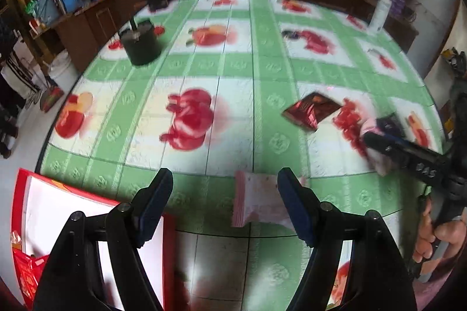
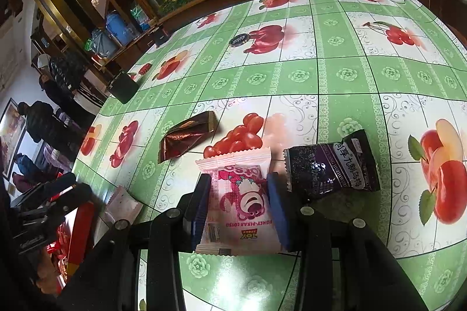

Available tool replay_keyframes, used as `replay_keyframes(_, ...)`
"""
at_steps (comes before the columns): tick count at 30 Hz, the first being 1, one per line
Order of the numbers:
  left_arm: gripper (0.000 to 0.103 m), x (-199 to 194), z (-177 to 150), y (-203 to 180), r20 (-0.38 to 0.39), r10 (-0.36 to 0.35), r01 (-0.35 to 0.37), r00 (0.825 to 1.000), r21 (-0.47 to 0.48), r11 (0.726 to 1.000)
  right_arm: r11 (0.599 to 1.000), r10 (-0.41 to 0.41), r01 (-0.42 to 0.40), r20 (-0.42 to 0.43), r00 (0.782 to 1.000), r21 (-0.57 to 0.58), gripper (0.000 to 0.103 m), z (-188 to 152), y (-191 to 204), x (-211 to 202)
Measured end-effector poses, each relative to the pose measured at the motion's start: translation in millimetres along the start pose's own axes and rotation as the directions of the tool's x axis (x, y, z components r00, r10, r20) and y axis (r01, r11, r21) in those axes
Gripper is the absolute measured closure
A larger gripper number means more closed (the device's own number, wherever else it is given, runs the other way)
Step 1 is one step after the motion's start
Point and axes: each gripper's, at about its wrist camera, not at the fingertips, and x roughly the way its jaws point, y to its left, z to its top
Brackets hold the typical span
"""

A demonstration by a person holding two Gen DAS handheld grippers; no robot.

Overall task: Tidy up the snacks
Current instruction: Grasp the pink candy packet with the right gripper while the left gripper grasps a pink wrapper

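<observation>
Only the right wrist view shows print clearly: the right tool [image 2: 238,204] has its fingers pressed to both sides of a pink Lotso bear snack packet [image 2: 238,195] lying flat on the surface [image 2: 297,77], just beside 1 dark purple plum packet [image 2: 331,168] and near 1 brown foil packet [image 2: 188,135]. The left wrist view adds a red-rimmed box [image 1: 22,194] and the left tool [image 1: 224,188], spread wide and holding nothing, above 1 pale pink packet [image 1: 256,200].
</observation>
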Motion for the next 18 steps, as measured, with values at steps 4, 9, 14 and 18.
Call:
replay_keyframes(4, 0.029, 13, -10, -17, -0.033, 0.021, -0.019, 0.999, 0.059, 0.998, 1.0, 0.0, 0.0, 0.0, 1.0, -0.001, 0.062, 0, 0, 0)
replay_keyframes(9, 0.029, 16, -17, -32, -0.025, 0.009, -0.006, 1.0, 0.115, 0.993, 1.0, -0.003, 0.003, 0.0, 1.0, -0.002, 0.062, 0, 0, 0)
replay_keyframes(14, 0.029, 23, -26, -39, -0.051, -0.028, 0.035, 0.998, 0.138, 0.99, 1.0, -0.003, 0.003, -0.002, 1.0, -0.008, 0.06, -1, 1, 0)
replay_keyframes(18, 0.029, 23, -29, -38, -0.039, -0.056, 0.06, 0.998, 0.129, 0.99, 0.999, -0.021, 0.021, 0.002, 1.0, -0.029, 0.06, -3, 5, 0)
